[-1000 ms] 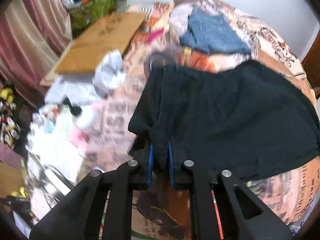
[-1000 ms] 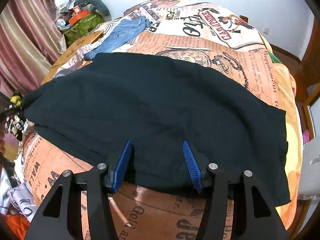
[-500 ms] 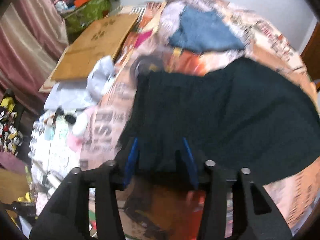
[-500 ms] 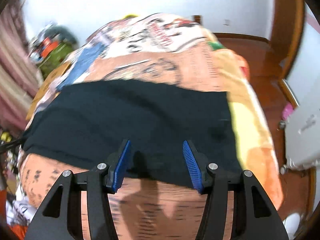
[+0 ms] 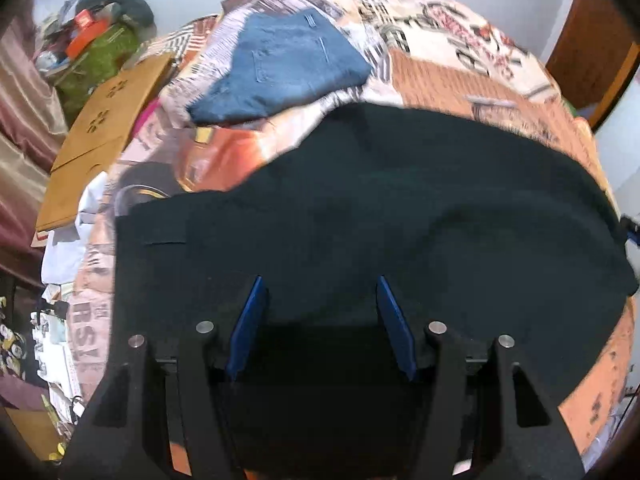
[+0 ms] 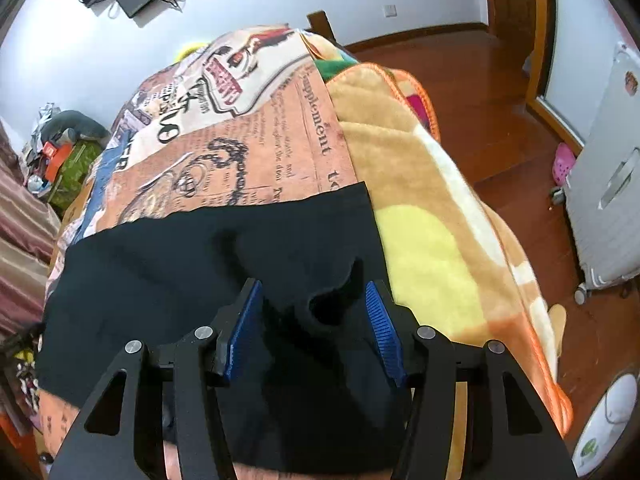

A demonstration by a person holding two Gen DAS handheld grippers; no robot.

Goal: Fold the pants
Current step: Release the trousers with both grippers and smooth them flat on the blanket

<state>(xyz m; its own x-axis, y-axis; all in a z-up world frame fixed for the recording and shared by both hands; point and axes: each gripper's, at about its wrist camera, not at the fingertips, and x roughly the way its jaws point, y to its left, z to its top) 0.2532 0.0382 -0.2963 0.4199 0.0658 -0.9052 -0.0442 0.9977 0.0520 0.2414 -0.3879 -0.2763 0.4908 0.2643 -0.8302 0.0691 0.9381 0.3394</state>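
Your black pants (image 5: pixel 400 216) lie spread across the bed (image 5: pixel 460 92). Your left hand-held gripper (image 5: pixel 320 304) hovers over them with its blue pads wide apart, gripping nothing; only this view shows the folded jeans (image 5: pixel 284 68) beyond. Your right hand-held gripper (image 6: pixel 312 304) is likewise spread, straddling a raised wrinkle at the pants' edge; only there do you see the yellow blanket (image 6: pixel 424 216) and suitcase (image 6: pixel 608 184).

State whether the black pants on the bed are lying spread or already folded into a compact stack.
Spread. The black pants lie as one wide sheet across the bed, with only a small ruck between the fingers of the open right gripper.
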